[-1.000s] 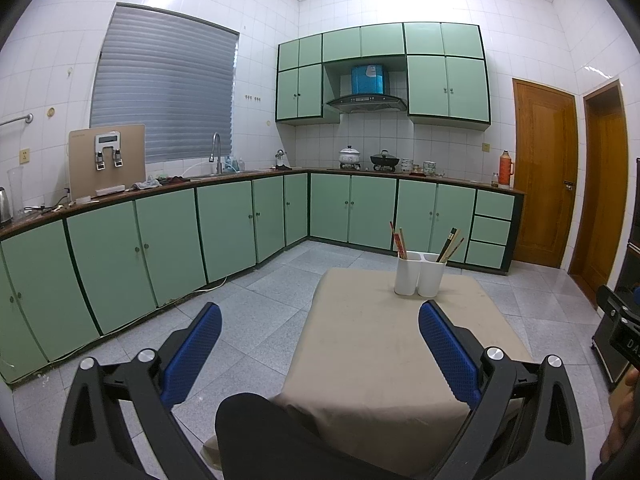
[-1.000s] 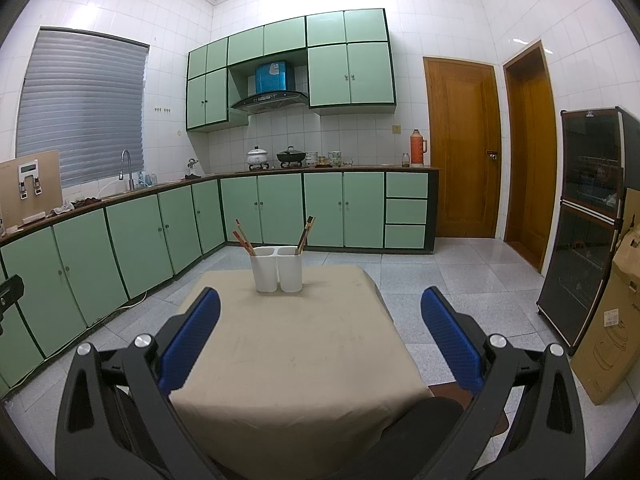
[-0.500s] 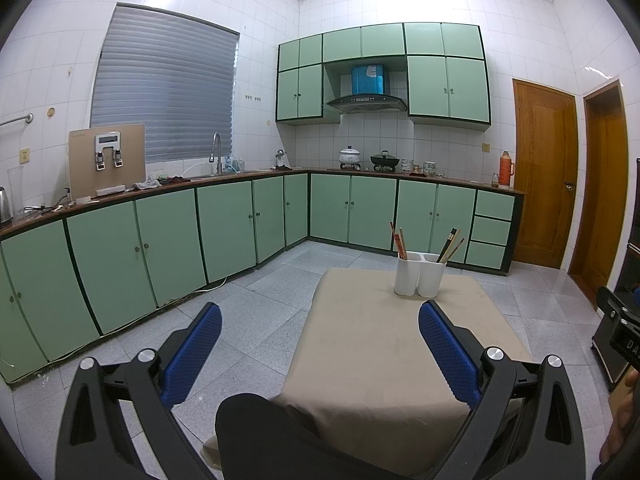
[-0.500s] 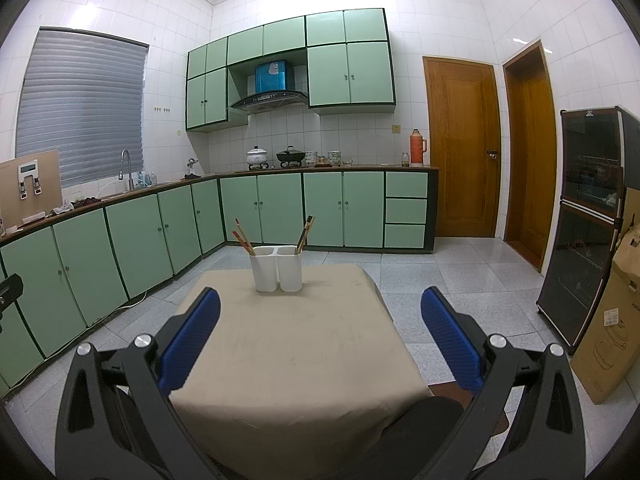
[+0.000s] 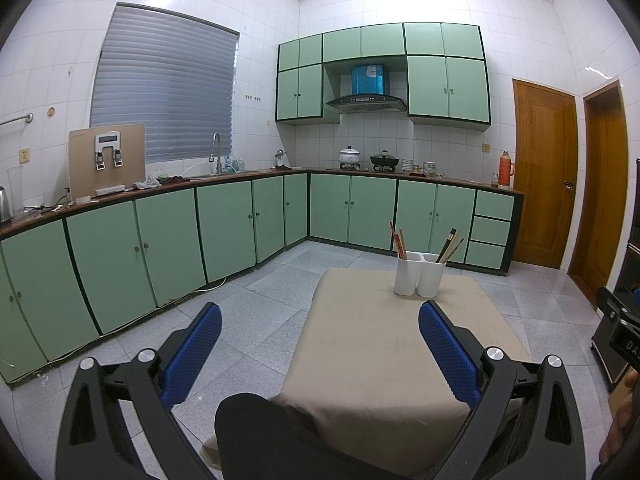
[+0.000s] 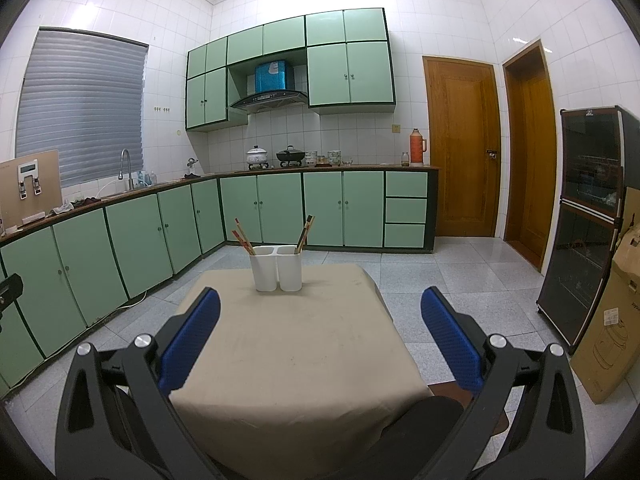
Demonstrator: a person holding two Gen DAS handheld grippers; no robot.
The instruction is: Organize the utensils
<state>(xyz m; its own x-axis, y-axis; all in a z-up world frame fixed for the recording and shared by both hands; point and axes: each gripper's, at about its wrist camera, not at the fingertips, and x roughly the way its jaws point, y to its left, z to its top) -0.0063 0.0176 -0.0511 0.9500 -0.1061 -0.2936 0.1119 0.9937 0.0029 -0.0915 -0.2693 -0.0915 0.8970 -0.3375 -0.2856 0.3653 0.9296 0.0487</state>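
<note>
A white two-compartment utensil holder (image 5: 419,275) is seen just right of centre in the left wrist view, standing upright at the far end of a table covered with a beige cloth (image 5: 372,344). In the right wrist view the same holder (image 6: 277,268) is placed a little left of centre, again near the far edge of the cloth (image 6: 292,352). Reddish chopsticks (image 5: 398,242) are held in the holder's left compartment and lean toward the upper left; darker chopsticks (image 5: 449,245) are held in the right compartment and lean toward the upper right. The same two bundles are shown in the right wrist view, the reddish ones (image 6: 243,237) on the left and the dark ones (image 6: 305,234) on the right.

The left gripper (image 5: 320,314) is seen in the lower part of its frame with its blue-padded fingers (image 5: 194,354) spread wide; nothing is gripped between them. It is held well short of the holder, above the near edge of the table and the grey tiled floor (image 5: 256,304). The right gripper (image 6: 320,300) is likewise shown wide open and empty, its blue pads (image 6: 450,344) set at either side of the cloth, well apart from the holder.

Green cabinets (image 5: 224,228) are seen along the left and back of both frames, with a range hood (image 5: 366,100) above the counter. Two wooden doors (image 6: 464,148) are placed at the right, and a dark glass-fronted cabinet (image 6: 588,216) and a cardboard box (image 6: 612,320) are seen at the right edge of the right wrist view.
</note>
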